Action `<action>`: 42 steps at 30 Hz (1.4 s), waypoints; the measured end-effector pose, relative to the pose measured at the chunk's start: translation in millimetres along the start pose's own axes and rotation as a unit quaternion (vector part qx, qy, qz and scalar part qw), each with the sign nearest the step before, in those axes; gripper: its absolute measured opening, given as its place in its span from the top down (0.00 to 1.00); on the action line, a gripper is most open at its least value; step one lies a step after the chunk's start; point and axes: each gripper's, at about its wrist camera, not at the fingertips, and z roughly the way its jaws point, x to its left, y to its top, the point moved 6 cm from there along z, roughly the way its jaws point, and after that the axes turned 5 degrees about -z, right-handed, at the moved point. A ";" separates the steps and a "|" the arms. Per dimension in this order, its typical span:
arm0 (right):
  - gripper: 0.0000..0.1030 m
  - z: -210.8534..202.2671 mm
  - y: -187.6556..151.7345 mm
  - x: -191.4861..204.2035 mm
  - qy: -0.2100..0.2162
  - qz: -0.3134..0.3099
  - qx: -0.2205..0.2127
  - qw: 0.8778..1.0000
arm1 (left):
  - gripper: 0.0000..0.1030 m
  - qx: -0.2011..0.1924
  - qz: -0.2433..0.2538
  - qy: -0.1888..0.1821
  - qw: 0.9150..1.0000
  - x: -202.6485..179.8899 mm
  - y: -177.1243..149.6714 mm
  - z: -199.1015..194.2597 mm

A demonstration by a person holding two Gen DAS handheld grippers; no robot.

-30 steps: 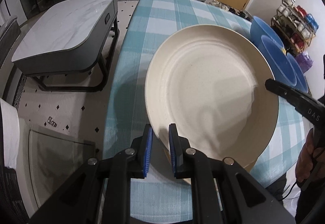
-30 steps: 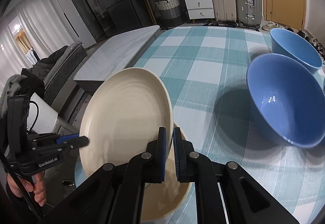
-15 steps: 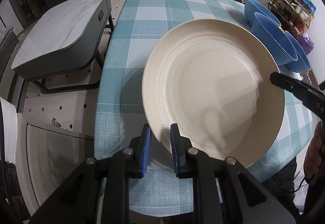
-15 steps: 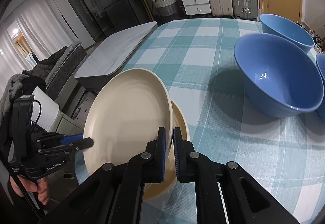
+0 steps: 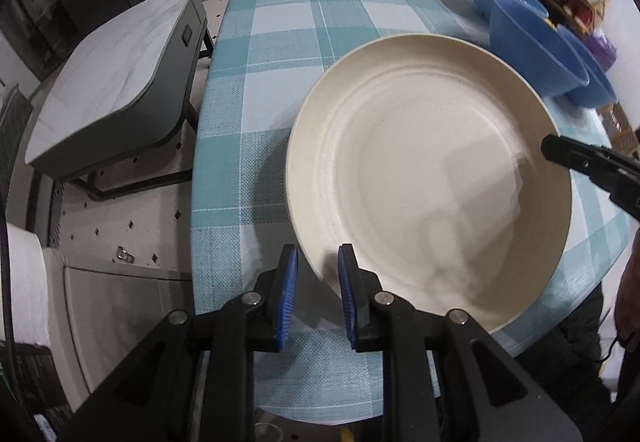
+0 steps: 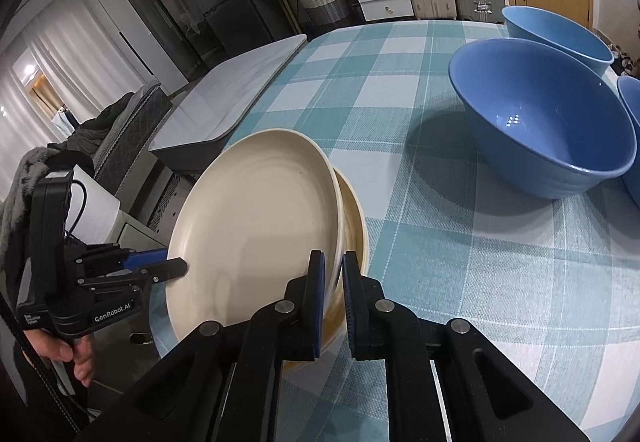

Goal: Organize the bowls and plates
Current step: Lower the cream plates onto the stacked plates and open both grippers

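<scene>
hidden: lower plate [image 6: 354, 217] mostly covered by top plate [image 5: 428, 177]; only a crescent of its rim shows in the right wrist view. Third blue bowl [image 6: 632, 121] cut off at the frame edge. Shelf items at far right too blurred to name.
surface: worktop [image 5: 280, 53] with a teal and white checked cloth, rounded corners.
room: grey marble-top low table [image 5: 116, 69] beside the worktop; drawers, wicker basket, suitcases and a wooden door at the back; tiled floor with small black diamonds.
top plate: cream, round, tilted, its left edge raised, resting on the lower plate at the near end of the worktop.
bowls: two blue bowls [image 6: 544, 121] upright, well apart from the plates, far right side.
left gripper [image 5: 318, 282]: jaws opening, plate rim between them; pads do not look pressed on it.
right gripper [image 6: 333, 284]: jaws nearly closed, clamped on the top plate rim.
</scene>
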 end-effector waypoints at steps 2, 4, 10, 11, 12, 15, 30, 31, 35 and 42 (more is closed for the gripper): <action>0.91 -0.7 -0.6 -1.5 0.000 0.004 -0.002 1.000 | 0.81 -0.002 0.007 0.010 1.000 0.4 0.5 -0.5; 0.91 -1.0 -0.7 -3.0 -0.001 0.007 -0.003 1.000 | 0.81 -0.011 0.004 0.014 1.000 1.2 1.5 -3.4; 0.90 -1.0 -2.2 -2.4 -0.003 0.004 0.001 1.000 | 0.81 -0.023 -0.018 0.007 1.000 10.4 1.9 -8.4; 0.90 -1.8 -2.4 -1.5 -0.004 0.002 0.001 1.000 | 0.81 -0.026 -0.024 0.006 0.999 13.5 1.7 -8.8; 0.90 -2.5 -2.7 -0.5 -0.004 -0.001 0.000 1.000 | 0.81 -0.028 -0.029 0.005 0.999 15.3 1.7 -9.2; 0.89 -3.1 -3.6 1.6 -0.005 -0.012 0.002 1.000 | 0.81 -0.042 -0.049 0.004 0.998 24.5 2.9 -13.3; 0.89 16.4 -12.9 6.3 -0.024 -0.046 0.043 0.998 | 0.81 -0.047 -0.091 -0.004 0.995 40.8 5.4 -6.1; 0.89 17.4 -13.7 6.4 -0.028 -0.049 0.047 0.997 | 0.81 -0.048 -0.091 -0.003 0.995 40.5 5.6 -5.8; 0.88 23.9 -17.0 5.9 -0.034 -0.060 0.062 0.996 | 0.81 -0.049 -0.095 -0.002 0.994 41.9 5.4 -4.6; 0.87 27.7 -15.3 8.3 -0.041 -0.085 0.078 0.992 | 0.81 -0.042 -0.097 -0.001 0.994 42.2 4.4 1.0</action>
